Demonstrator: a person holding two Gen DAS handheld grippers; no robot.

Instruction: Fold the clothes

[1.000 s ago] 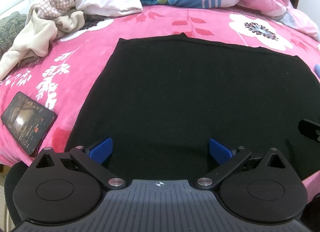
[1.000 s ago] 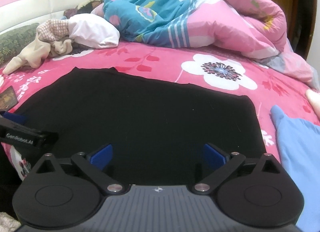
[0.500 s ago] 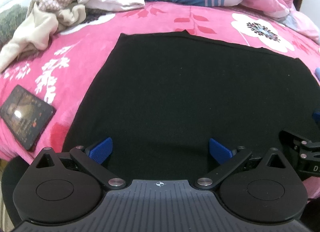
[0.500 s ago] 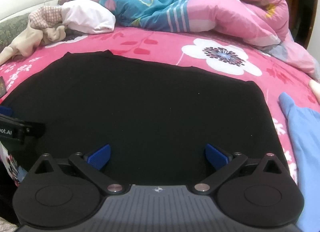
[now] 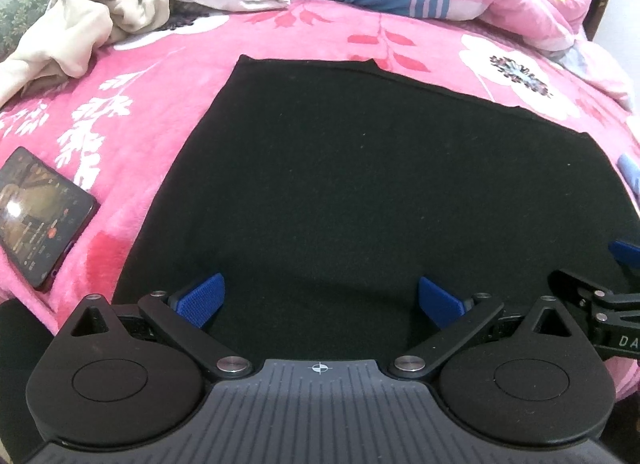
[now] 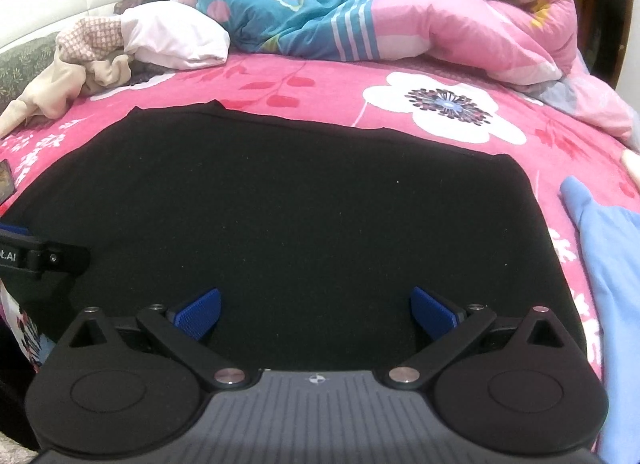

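A black garment (image 5: 360,192) (image 6: 288,216) lies flat and spread on the pink flowered bedspread (image 5: 132,104) (image 6: 320,92). My left gripper (image 5: 320,300) is open, its blue pads wide apart just above the garment's near edge, left of centre. My right gripper (image 6: 316,306) is also open over the near edge, further right. Neither holds cloth. The right gripper's black body (image 5: 600,316) shows at the right margin of the left wrist view, and the left gripper's body (image 6: 36,258) at the left margin of the right wrist view.
A phone (image 5: 36,220) with a lit screen lies on the bedspread left of the garment. A light blue garment (image 6: 604,264) lies to the right. Beige and checked clothes (image 5: 80,24), a white pillow (image 6: 176,40) and a bunched blue and pink quilt (image 6: 360,4) fill the far side.
Both grippers have come lower and nearer the garment's near edge, and closer to each other. Both stay open and the garment has not moved.
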